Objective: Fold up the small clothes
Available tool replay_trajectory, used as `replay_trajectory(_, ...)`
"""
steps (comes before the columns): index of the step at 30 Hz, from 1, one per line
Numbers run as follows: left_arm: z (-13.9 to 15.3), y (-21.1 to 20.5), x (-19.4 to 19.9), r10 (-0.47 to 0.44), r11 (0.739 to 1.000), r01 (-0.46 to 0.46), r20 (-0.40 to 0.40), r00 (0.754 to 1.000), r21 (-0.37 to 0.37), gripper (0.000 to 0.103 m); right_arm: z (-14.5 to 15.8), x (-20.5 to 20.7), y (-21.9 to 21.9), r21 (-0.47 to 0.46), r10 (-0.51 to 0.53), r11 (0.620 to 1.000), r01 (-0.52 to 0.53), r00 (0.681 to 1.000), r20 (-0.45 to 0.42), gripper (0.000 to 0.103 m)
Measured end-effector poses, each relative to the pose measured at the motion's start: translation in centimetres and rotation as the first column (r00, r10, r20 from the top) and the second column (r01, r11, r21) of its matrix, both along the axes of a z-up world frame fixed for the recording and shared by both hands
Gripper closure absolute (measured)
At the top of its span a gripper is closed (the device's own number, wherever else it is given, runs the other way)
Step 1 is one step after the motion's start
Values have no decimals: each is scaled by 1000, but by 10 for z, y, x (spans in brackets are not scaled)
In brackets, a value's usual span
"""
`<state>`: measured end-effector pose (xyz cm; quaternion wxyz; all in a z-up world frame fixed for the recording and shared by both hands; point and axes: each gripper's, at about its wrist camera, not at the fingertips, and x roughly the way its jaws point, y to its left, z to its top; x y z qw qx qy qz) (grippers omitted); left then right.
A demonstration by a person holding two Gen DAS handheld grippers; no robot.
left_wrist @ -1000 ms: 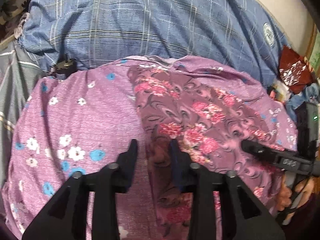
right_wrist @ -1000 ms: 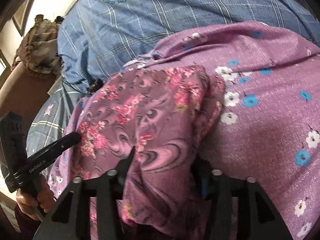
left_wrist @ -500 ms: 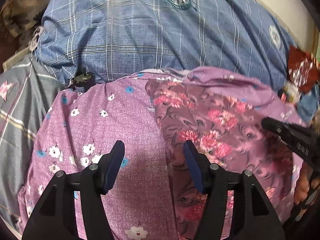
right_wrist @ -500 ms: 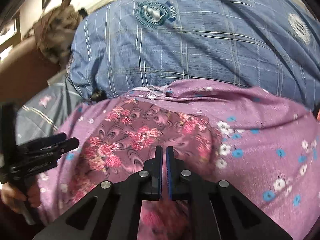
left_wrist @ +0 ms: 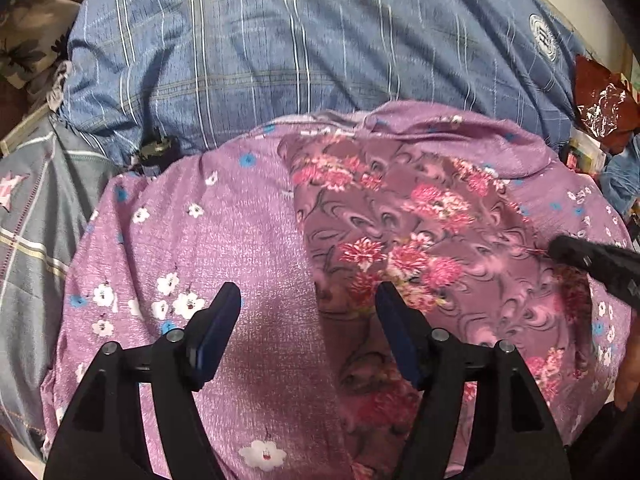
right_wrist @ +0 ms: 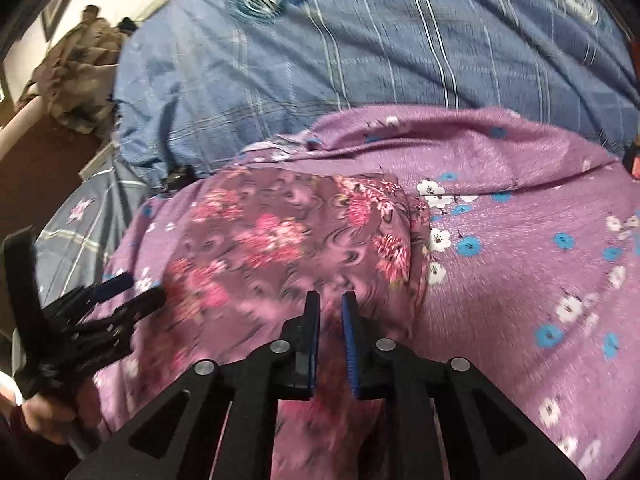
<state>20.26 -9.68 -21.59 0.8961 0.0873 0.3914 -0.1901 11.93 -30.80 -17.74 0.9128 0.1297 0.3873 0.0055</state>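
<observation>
Release shows in the left wrist view: left tool (left_wrist: 308,304), just widened, stands empty over the folded mauve rose-print garment (left_wrist: 420,232) on the lilac flowered cloth (left_wrist: 224,240). Right wrist view: right tool (right_wrist: 330,314), narrow and reopening slightly, grips nothing; fold probably done.

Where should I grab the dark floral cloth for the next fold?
Probably the dark floral cloth's far right corner, coming from the right over the light purple sheet. That edge stands raised as a thick fold there, so the right gripper could slip a finger under it.
</observation>
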Motion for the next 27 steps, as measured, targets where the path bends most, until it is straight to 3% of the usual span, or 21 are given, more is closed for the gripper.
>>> replay_trajectory(6, 0, -3, -30, 18, 998, -22, 81, 997, 59, 19, -16, -38, 10, 42, 8, 999, -6, 998, -55, 71)
replay_trajectory(9, -27, -11, -29, 27, 988, -30, 22, 999, 153, 18, -35, -38, 11, 42, 18, 999, -14, 995, -102, 68)
replay_trajectory(13, -14, 2, -37, 58, 994, -58, 6, 998, 97, 18, -23, -46, 9, 60, 4, 998, 2, 995, -97, 67)
replay_trajectory(27, 81, 45, -121, 159, 987, -160, 175, 972, -9, 18, 48, -123, 8, 80, -24, 997, 17, 995, 98, 59)
